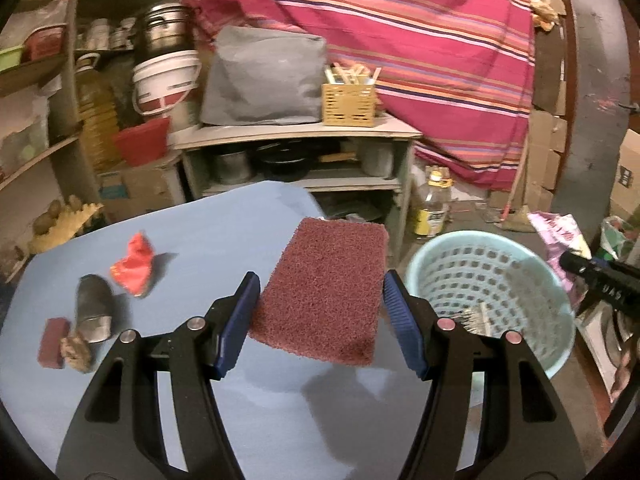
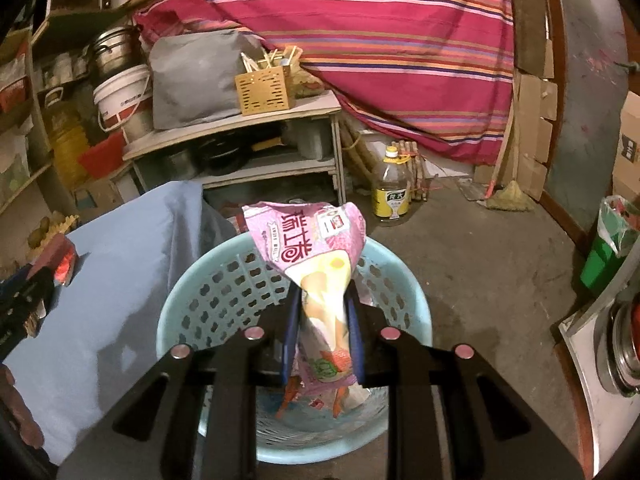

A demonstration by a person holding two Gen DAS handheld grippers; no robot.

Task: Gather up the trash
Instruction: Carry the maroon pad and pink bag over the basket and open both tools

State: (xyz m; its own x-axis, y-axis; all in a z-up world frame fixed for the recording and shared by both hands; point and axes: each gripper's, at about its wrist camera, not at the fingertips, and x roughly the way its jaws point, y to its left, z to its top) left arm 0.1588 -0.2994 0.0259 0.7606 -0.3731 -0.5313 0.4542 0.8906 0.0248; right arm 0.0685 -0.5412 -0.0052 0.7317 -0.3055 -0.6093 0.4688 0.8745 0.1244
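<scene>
Holding a maroon rectangular scouring pad (image 1: 324, 292), the left hand-held gripper (image 1: 320, 320) is clamped wide across it above the blue table (image 1: 224, 220). Right hand-held gripper (image 2: 322, 332) pinches a pink printed snack wrapper (image 2: 308, 240) over the pale blue perforated plastic basket (image 2: 224, 280), neither dropped yet. Red crumpled wrapper (image 1: 134, 266), dented metal can (image 1: 93, 308) and small scraps remain on the table.

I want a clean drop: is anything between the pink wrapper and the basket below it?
Nothing: in the right wrist view the pink wrapper, clamped in the right gripper, hangs directly over the basket.
</scene>
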